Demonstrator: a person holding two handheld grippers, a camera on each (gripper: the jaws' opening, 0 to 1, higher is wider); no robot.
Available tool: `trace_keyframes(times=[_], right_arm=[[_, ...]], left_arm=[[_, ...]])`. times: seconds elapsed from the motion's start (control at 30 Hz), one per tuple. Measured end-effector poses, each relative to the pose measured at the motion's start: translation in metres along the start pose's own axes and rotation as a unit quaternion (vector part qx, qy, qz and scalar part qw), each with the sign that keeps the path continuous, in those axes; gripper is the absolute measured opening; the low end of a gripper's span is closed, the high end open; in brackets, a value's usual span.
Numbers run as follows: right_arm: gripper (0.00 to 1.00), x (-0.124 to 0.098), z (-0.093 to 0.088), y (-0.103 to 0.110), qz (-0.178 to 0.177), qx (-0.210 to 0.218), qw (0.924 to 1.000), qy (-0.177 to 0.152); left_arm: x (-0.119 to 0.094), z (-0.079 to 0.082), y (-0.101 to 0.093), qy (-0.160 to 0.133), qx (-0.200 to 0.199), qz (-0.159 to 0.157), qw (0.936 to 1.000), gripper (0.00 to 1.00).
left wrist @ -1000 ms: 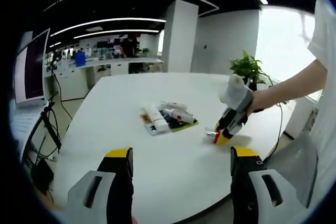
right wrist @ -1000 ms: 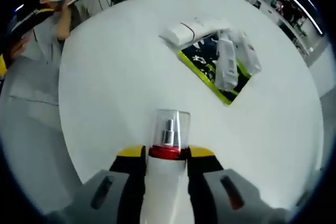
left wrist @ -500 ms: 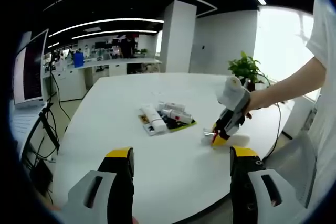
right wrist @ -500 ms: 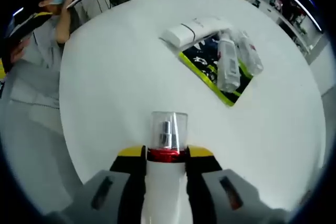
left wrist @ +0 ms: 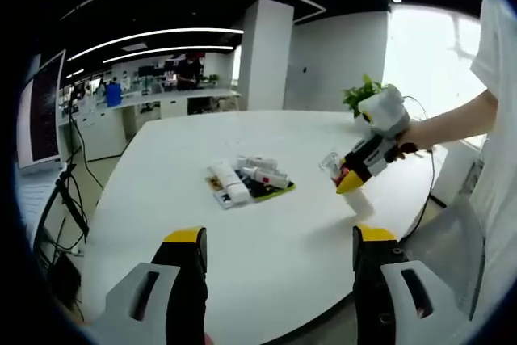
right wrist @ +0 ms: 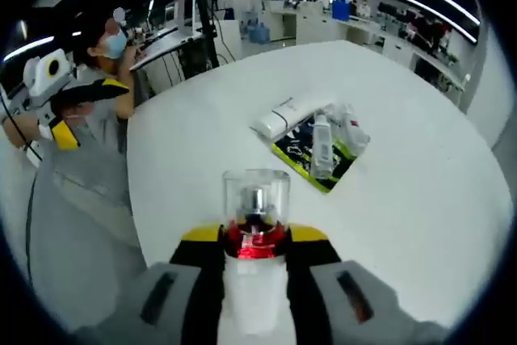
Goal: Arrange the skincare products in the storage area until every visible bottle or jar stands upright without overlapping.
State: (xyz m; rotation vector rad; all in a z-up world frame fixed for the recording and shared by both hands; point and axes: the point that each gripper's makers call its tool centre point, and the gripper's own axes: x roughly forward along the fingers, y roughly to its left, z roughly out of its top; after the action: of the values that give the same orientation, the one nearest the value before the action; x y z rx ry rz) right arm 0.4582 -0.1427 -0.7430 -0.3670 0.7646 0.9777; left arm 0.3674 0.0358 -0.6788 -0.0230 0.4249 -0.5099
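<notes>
Fingers of the right gripper (right wrist: 255, 236) are clamped on a white pump bottle (right wrist: 255, 280) with a red collar and clear cap, held up above the white table (right wrist: 420, 199). Over in the left gripper view, that same right gripper (left wrist: 349, 181) is lifted off the tabletop, bottle in its grip. Left gripper (left wrist: 279, 240) has its fingers spread wide, nothing between them. Remaining skincare tubes (left wrist: 242, 181) lie heaped on a dark, green-edged mat (right wrist: 317, 169) mid-table.
</notes>
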Motion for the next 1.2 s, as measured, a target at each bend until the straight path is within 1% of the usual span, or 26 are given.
trace_keyframes(times=[0.17, 0.27, 0.4, 0.53, 0.67, 0.83, 0.97, 1.07, 1.2], right_arm=[[0.28, -0.018, 0.007, -0.002, 0.001, -0.006, 0.9987, -0.050], [0.28, -0.024, 0.003, -0.006, -0.003, -0.003, 0.9978, -0.066], [0.28, -0.029, 0.000, -0.004, -0.003, -0.001, 0.9961, -0.089], [0.28, -0.033, -0.003, -0.003, -0.009, 0.001, 0.9946, -0.103], [0.29, -0.037, -0.009, -0.001, -0.010, -0.003, 0.9940, -0.109], [0.29, -0.042, -0.017, 0.001, -0.008, -0.003, 0.9945, -0.105], [0.30, -0.041, -0.018, 0.002, -0.007, 0.002, 0.9943, -0.106], [0.29, -0.039, -0.020, 0.003, -0.013, -0.007, 0.9949, -0.100], [0.29, -0.041, -0.020, 0.002, -0.021, 0.004, 0.9945, -0.103]], left_arm=[[-0.001, 0.000, 0.000, 0.001, -0.002, -0.001, 1.0000, 0.71], [-0.001, 0.000, 0.000, 0.001, -0.002, -0.002, 1.0000, 0.70], [-0.001, -0.001, 0.000, 0.003, 0.001, -0.002, 1.0000, 0.70], [-0.001, -0.002, -0.001, 0.006, 0.005, -0.004, 1.0000, 0.70], [-0.001, -0.003, -0.001, 0.009, 0.008, -0.005, 0.9999, 0.70], [0.000, -0.004, -0.002, 0.013, 0.011, -0.008, 0.9998, 0.70], [0.000, -0.004, -0.001, 0.013, 0.007, -0.007, 0.9999, 0.70], [-0.001, -0.004, 0.001, 0.012, 0.001, -0.006, 0.9999, 0.71], [0.000, -0.004, 0.001, 0.012, -0.002, -0.005, 0.9999, 0.71]])
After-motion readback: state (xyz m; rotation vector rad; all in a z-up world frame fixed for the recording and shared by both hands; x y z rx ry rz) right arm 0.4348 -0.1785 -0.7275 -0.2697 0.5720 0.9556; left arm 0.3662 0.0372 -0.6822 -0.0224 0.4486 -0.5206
